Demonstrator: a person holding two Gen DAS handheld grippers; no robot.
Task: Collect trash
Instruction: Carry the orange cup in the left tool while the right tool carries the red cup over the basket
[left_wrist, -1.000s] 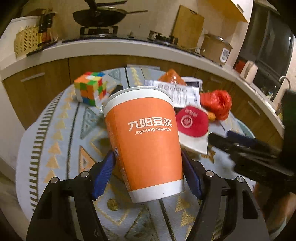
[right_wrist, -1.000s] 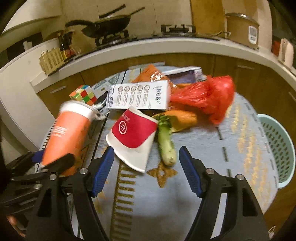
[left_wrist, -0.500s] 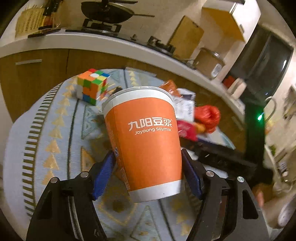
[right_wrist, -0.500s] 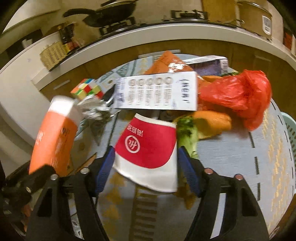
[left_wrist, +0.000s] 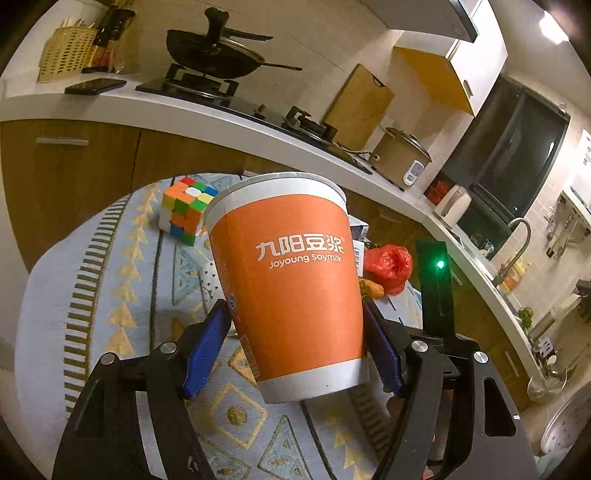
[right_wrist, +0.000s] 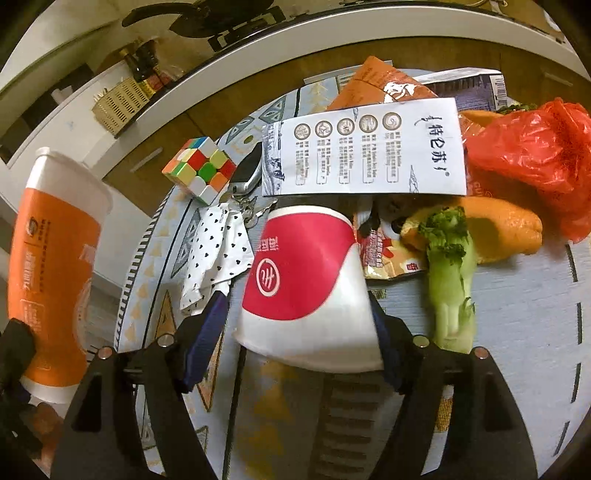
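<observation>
Left fingers (left_wrist: 295, 347) pinch the orange cup (left_wrist: 291, 288) low on its wall, held above the bench (left_wrist: 110, 295). Right fingers (right_wrist: 299, 328) straddle the red cup (right_wrist: 306, 284) lying there, pads barely touching. Both look light and crushable: squeeze gently near the stiffer base

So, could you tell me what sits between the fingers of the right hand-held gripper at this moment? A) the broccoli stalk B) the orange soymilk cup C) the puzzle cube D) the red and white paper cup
D: in the right wrist view the red and white paper cup lies between the fingers of the right hand-held gripper, while the orange soymilk cup is gripped by the left hand-held gripper.
</observation>
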